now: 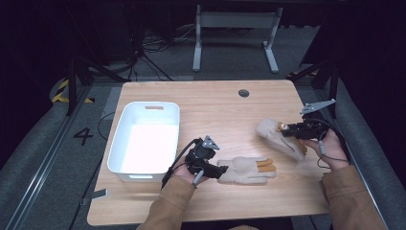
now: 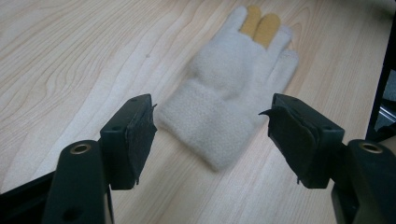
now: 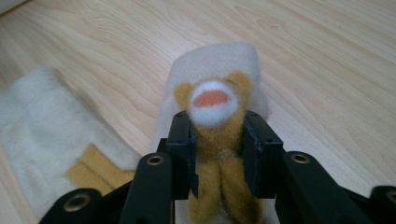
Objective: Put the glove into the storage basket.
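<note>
A cream knitted glove [image 1: 249, 170] [image 2: 233, 79] with two mustard fingertips lies flat on the wooden table [image 1: 215, 108]. My left gripper [image 1: 221, 168] [image 2: 212, 109] is open, and the glove's cuff lies between its jaws without touching the pads. A second cream glove [image 1: 275, 136] [image 3: 215, 60] carries a small brown bear figure [image 1: 281, 126] [image 3: 212, 100]. My right gripper [image 1: 287, 129] [image 3: 217, 123] is shut on that bear and holds the second glove raised at the table's right. The first glove [image 3: 42, 121] also lies at the left of the right gripper view.
A white plastic bin [image 1: 115, 143] with nothing in it stands on the table's left side. A round cable hole [image 1: 243, 93] sits near the far edge. Beyond the table stand a grey desk frame [image 1: 234, 21] and cables on the floor.
</note>
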